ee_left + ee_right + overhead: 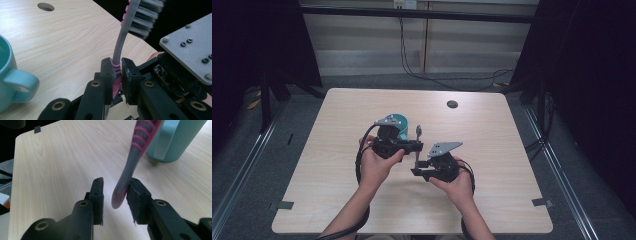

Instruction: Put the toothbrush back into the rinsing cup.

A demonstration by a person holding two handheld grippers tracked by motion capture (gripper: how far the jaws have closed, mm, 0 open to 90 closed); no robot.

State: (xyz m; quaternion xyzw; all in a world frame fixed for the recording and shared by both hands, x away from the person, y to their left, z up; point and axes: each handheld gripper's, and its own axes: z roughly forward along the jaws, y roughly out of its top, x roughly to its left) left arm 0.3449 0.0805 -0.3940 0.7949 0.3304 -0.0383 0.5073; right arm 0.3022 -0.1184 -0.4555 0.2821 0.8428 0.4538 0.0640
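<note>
The grey plastic toothbrush with pink ribbed grip bands (117, 53) stands nearly upright above the pale wood-grain counter (337, 165), passed between two hands. The left gripper (116, 67) has its fingers (106, 72) clenched on the pink ribbed neck of the handle, with the grey bristle head (146, 18) rising above and beyond them. In the right gripper view, the right gripper (115, 191) has its fingers (97, 195) released: the rounded tail end of the handle (121, 192) hangs in the gap, leaning against the one finger on that view's right side while clear of the other, so nothing presses it there.

The toothbrush looks light and fairly stiff, though the thin grey neck just above the left fingers would probably flex if pushed sideways. The smooth, tapered tail between the right fingers seems the slipperiest part and a poor place to hold. The ribbed pink bands, where the left fingers sit now, should give the surest purchase and keep it from twisting. The bristles are soft and best left untouched.

A teal ceramic mug with a handle (10, 77) stands on the counter beside the left fingers, and beyond the right fingers past the toothbrush. It is likely heavy enough to stay put if the brush is lowered in gently.
</note>
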